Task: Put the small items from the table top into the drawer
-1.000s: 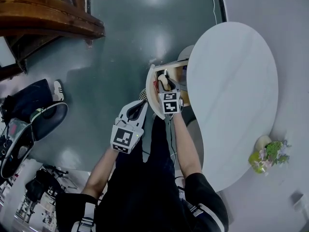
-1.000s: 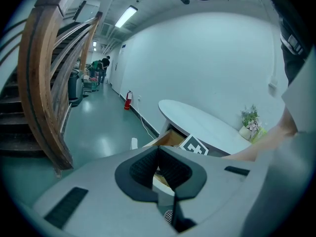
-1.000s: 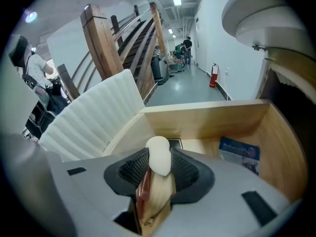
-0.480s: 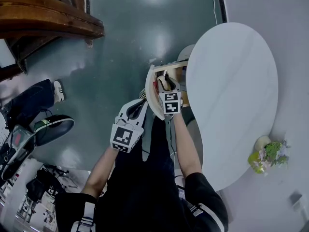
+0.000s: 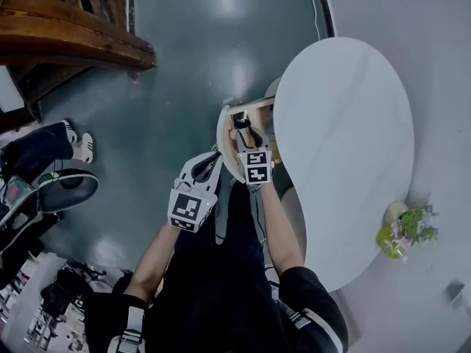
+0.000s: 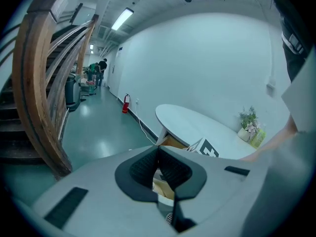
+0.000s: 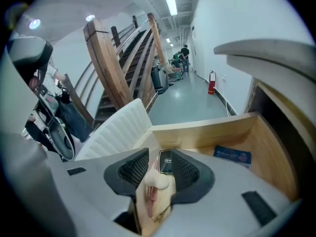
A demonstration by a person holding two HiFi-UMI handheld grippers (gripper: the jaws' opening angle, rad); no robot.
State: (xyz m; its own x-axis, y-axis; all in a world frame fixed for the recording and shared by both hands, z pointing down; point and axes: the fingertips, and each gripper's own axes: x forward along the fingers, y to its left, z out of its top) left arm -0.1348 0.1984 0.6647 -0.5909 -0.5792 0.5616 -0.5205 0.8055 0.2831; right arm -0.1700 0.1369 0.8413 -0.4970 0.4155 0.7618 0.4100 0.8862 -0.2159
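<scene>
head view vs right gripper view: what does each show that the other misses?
Head view only: the flower pot on the white table, and the left gripper held beside the drawer.
Right gripper view only: a blue card lying inside the drawer, and a fire extinguisher down the corridor.
Both: the open wooden drawer, and the right gripper over it, its fingers closed on a cream item.

Only one scrap can be read: pale cursive lettering starting "La" on the small black rectangular card with a pale border. At its three o'clock, the flat blue packet in the light wooden drawer carries white print too small to read.
</scene>
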